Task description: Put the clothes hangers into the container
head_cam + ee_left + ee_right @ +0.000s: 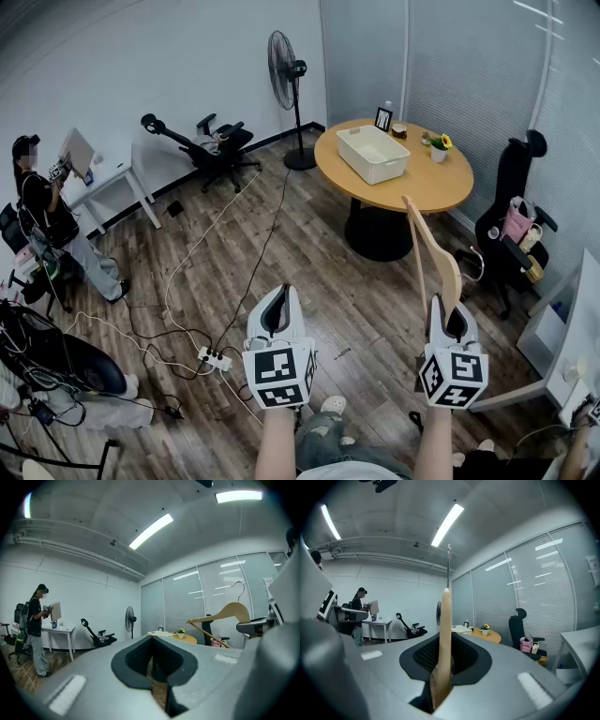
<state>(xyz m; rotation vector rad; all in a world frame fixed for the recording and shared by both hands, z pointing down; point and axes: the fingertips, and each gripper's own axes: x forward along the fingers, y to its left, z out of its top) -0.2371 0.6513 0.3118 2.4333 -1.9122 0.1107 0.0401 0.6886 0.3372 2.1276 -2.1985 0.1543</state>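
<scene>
**Hanger held up, basket well across the floor**

The right gripper [448, 321] is clamped on a wooden clothes hanger [432, 251], which stands upright above it. The left gripper [275, 314] has its jaws drawn to a narrow slit with nothing in it.

The white container [373, 153] sits on the round tabletop [442, 186] at about 1 o'clock, well apart from both grippers. Open wooden floor [309, 253] lies between. Cables [192, 258] trail across the boards from 12 towards 9 o'clock and end at a power strip [215, 357] just beside the left gripper. A black office chair [511, 211] stands near the tabletop at 2 o'clock, and a standing fan [284, 66] is at 12.

Only the left gripper view shows the hanger side-on, with its metal hook [239, 589] and crossbar. The right gripper view sees it edge-on as a thin strip between the jaws.

A person [42, 202] stands by a white desk [111, 178] at 10 o'clock. A small picture frame [382, 118] and flower pot [439, 148] sit behind the container. The inside of the container is too small to make out.
</scene>
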